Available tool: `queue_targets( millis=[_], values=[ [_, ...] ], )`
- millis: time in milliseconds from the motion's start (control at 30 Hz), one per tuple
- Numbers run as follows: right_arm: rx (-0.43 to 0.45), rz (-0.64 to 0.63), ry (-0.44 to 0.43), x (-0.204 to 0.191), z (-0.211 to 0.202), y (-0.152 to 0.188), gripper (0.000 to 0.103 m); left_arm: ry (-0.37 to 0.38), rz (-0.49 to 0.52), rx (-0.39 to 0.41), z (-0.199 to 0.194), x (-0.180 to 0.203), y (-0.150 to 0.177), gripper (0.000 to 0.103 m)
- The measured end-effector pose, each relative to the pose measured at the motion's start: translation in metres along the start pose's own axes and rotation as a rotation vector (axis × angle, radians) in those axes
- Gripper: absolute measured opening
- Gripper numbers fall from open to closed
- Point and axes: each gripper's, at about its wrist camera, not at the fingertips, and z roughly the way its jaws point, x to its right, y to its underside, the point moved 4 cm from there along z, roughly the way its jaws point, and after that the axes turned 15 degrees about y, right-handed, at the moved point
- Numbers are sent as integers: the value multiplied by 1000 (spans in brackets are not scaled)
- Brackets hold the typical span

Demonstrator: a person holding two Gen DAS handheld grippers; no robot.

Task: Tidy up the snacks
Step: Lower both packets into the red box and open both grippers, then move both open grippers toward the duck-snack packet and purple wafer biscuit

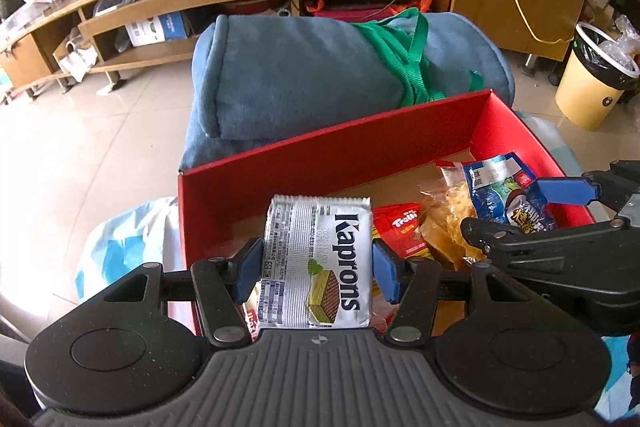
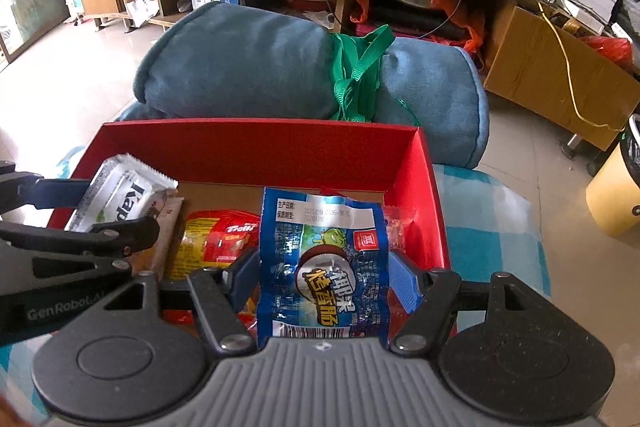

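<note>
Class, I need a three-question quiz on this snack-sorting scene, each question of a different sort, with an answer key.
1. True or false: the left tongs grip the silver Kaprons wafer pack.
2. Multiple choice: the right tongs hold A) a blue sausage packet, B) a green bottle, C) nothing.
3. Fill in: both packets hang over the open ___ box.

Key:
1. True; the blue pads press both its sides.
2. A, the blue sausage packet.
3. Red; the red box already holds a red Trolli bag and other snacks.
</note>
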Motion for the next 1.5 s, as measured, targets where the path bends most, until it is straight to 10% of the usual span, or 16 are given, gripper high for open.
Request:
queue_targets(
  millis=[1000,1500],
  values=[
    [34,56,6,19,-4,-9,69,-22,-22,20,-8,-7,-2,86],
    [21,121,75,81,-38,21,69,94,82,53,-31,40,4,87]
  ],
)
